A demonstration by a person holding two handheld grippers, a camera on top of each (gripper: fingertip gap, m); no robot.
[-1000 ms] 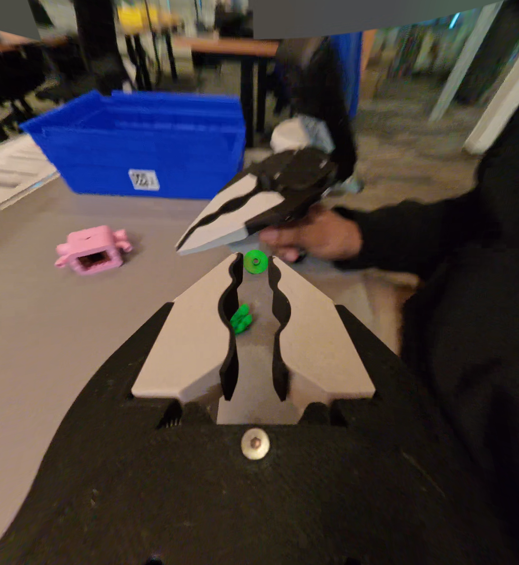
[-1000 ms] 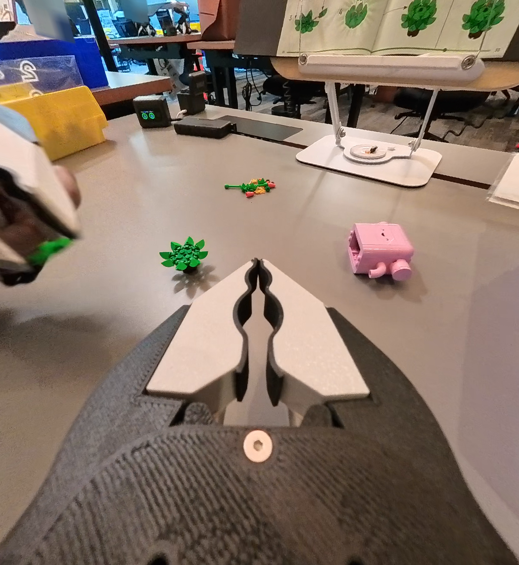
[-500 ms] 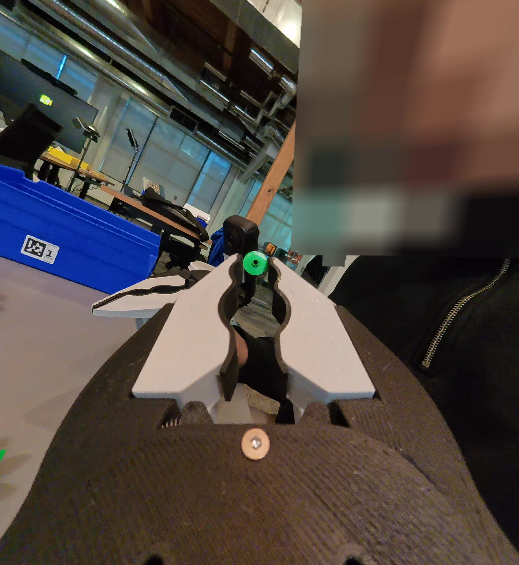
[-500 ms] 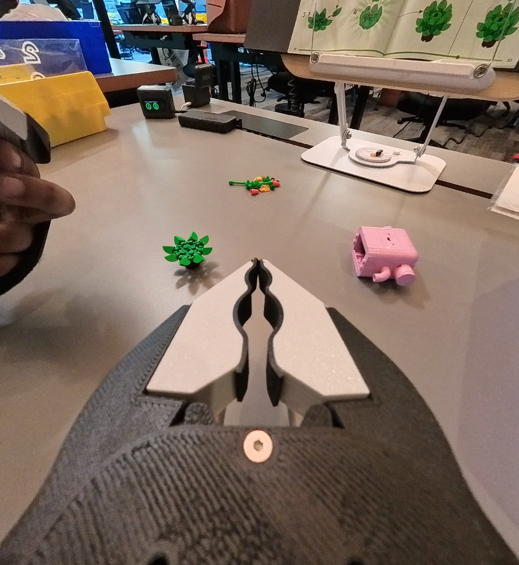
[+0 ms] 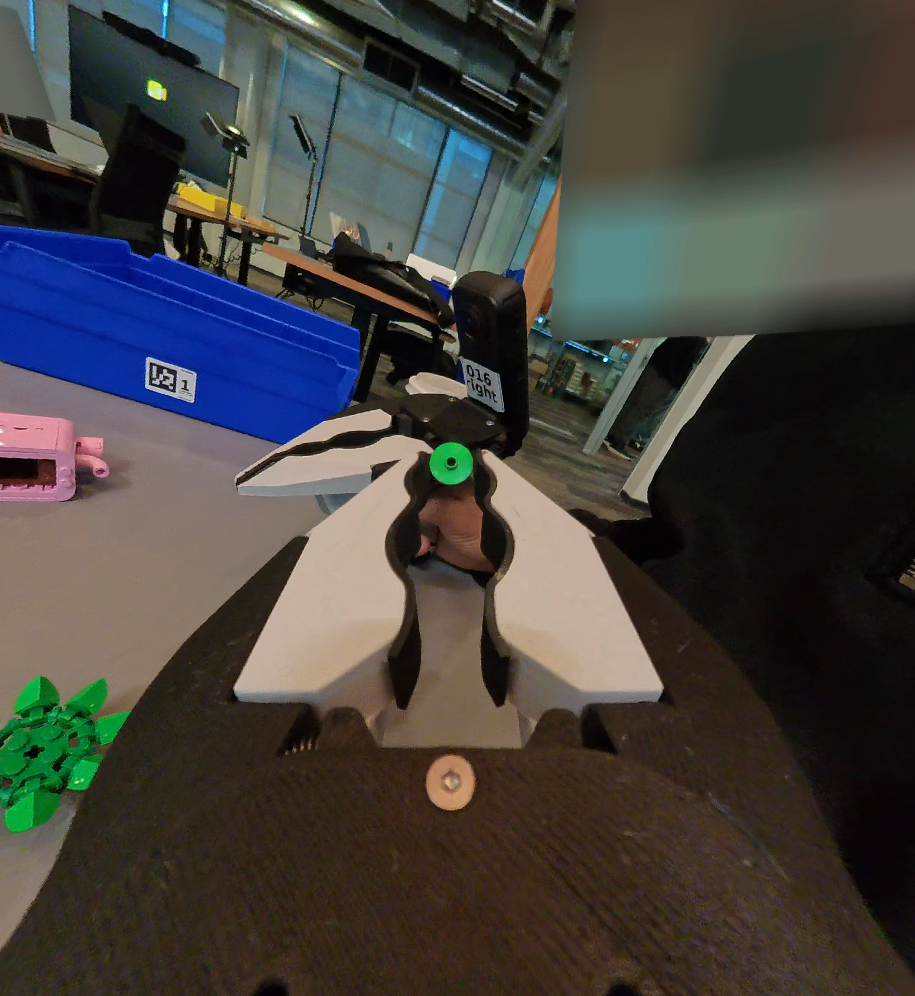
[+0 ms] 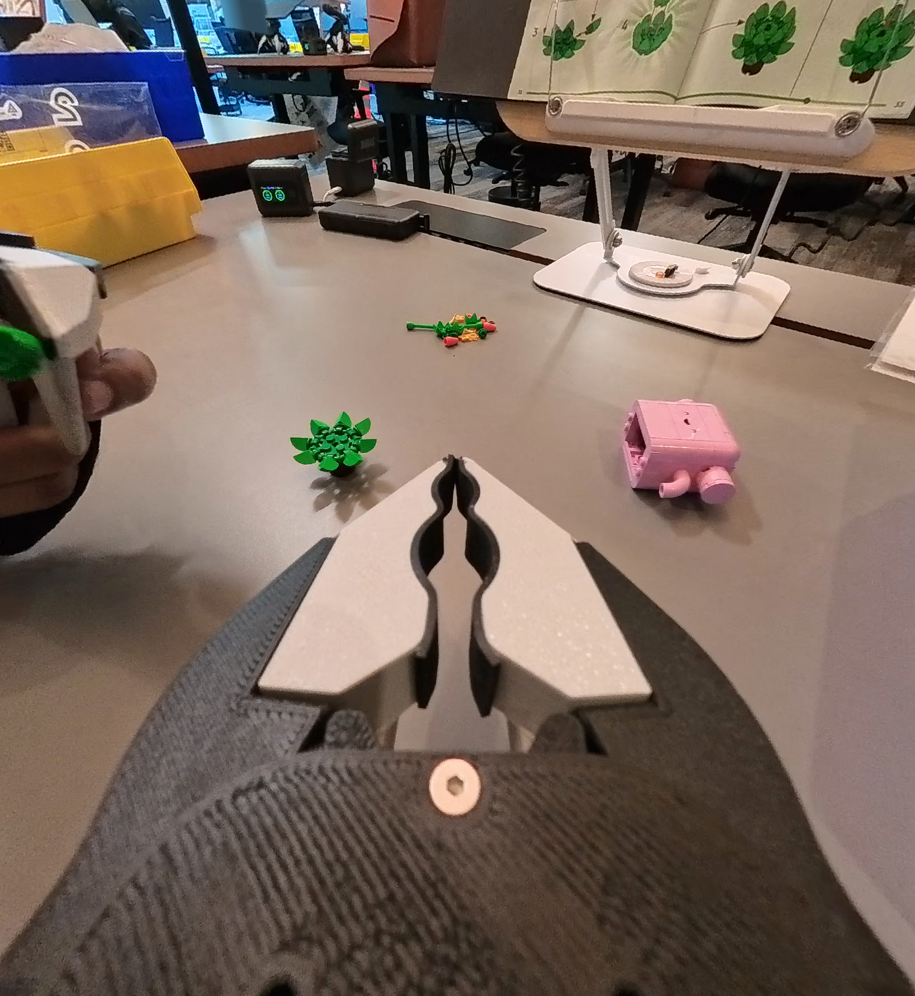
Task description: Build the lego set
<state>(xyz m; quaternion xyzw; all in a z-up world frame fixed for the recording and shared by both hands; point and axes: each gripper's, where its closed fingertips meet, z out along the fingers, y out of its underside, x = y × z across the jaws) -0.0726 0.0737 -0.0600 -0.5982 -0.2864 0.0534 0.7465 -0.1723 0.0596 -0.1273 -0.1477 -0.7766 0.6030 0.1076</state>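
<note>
Here the left gripper (image 5: 451, 464) pinches a small round green lego piece (image 5: 450, 462) at its fingertips, raised above the grey table (image 6: 552, 388). The right gripper (image 6: 454, 461) is pressed together, empty. The long blue plastic bin (image 5: 137, 318) and yellow plastic bin (image 6: 78, 188) hide their contents. A green leafy lego plant (image 6: 335, 444) and pink blocky lego model (image 6: 679, 450) sit apart on the table.

Left wrist view: green leafy assembly (image 5: 24, 754) cut off by the left edge; the hand (image 5: 458, 531) behind the left gripper (image 5: 451, 464) shows only through the gap between its fingers, the rest hidden. A blurred patch fills the upper right corner. Right wrist view: the green piece (image 6: 0, 353) at the left edge is blurred and cropped — shape unclear. The small loose pieces (image 6: 458, 329) farther up the table (image 6: 283, 323) are too small to identify singly — only green, red and orange show.
</note>
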